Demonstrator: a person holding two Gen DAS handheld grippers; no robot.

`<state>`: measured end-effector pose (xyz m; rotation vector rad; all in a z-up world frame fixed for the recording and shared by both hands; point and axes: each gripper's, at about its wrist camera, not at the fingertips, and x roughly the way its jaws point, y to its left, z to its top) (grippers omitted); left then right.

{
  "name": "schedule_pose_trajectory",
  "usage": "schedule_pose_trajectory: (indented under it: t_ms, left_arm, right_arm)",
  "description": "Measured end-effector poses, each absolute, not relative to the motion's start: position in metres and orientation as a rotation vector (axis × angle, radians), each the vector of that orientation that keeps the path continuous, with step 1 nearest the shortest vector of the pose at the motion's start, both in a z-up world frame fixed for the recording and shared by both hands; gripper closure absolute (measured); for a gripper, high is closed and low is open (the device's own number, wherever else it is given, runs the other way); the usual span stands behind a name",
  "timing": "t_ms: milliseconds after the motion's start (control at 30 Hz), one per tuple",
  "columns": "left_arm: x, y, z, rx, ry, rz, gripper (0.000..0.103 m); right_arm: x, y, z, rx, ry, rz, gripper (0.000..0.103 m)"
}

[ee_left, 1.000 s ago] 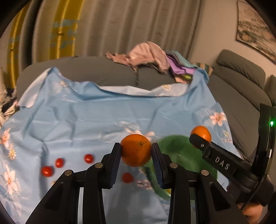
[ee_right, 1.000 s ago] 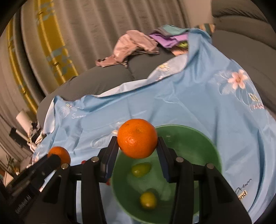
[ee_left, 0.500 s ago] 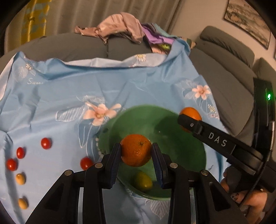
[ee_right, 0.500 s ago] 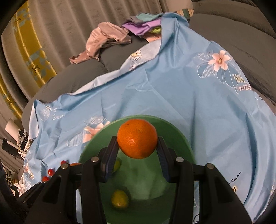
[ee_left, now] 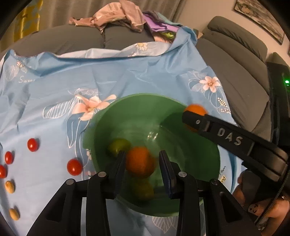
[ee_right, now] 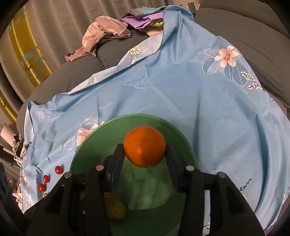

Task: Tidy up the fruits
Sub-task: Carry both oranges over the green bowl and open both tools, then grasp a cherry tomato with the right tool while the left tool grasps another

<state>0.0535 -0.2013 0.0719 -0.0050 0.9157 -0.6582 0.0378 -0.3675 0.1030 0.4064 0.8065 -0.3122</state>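
Observation:
A green bowl [ee_left: 126, 112] sits on the blue flowered cloth; it also shows in the right wrist view [ee_right: 101, 134]. My left gripper [ee_left: 143, 170] hangs over the bowl with its jaws apart. A blurred orange [ee_left: 140, 163] lies below between them, clear of the right pad, in the bowl with two yellow-green fruits [ee_left: 117, 145]. My right gripper [ee_right: 145, 156] is shut on a second orange [ee_right: 145, 146] above the bowl's far side; it also shows in the left wrist view [ee_left: 194, 110].
Red cherry tomatoes [ee_left: 74, 166] and small yellow fruits [ee_left: 9, 186] lie on the cloth left of the bowl. A grey sofa [ee_left: 235, 72] is to the right. Clothes [ee_left: 117, 12] are piled at the back.
My left gripper moved over the bowl, opened and let its orange drop in. My right gripper moved forward over the bowl, still holding its orange.

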Motion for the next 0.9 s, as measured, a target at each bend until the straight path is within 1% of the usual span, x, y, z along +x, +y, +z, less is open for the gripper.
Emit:
schedule_pose_trajectory:
  t_ms: [67, 133, 267, 433, 600, 667, 767, 833, 900]
  left_arm:
    - [0.052, -0.198, 0.078, -0.007, 0.907, -0.666, 0.068]
    - [0.052, -0.189, 0.084, -0.013, 0.900, -0.656, 0.066]
    - [0.050, -0.150, 0.102, -0.039, 0.854, -0.561, 0.065]
    - [0.053, -0.073, 0.113, -0.079, 0.827, -0.315, 0.064]
    - [0.045, 0.001, 0.092, -0.156, 0.872, -0.120, 0.064]
    - [0.042, 0.015, 0.081, -0.186, 0.876, -0.113, 0.064]
    - [0.046, 0.028, 0.063, -0.209, 0.913, -0.085, 0.064]
    - [0.050, 0.035, 0.055, -0.234, 0.927, -0.100, 0.064]
    - [0.056, 0.036, 0.048, -0.268, 0.944, -0.133, 0.064]
  right_arm:
    - [0.036, -0.365, 0.107, 0.398, 0.786, -0.300, 0.053]
    - [0.035, -0.363, 0.112, 0.398, 0.766, -0.283, 0.042]
    - [0.035, -0.354, 0.118, 0.404, 0.737, -0.214, 0.041]
    - [0.039, -0.331, 0.126, 0.409, 0.710, -0.090, 0.041]
    - [0.051, -0.288, 0.131, 0.382, 0.718, 0.068, 0.042]
    - [0.058, -0.267, 0.129, 0.348, 0.741, 0.113, 0.042]
    - [0.069, -0.236, 0.119, 0.301, 0.796, 0.162, 0.045]
    - [0.077, -0.212, 0.108, 0.248, 0.847, 0.187, 0.053]
    - [0.083, -0.192, 0.097, 0.204, 0.889, 0.214, 0.056]
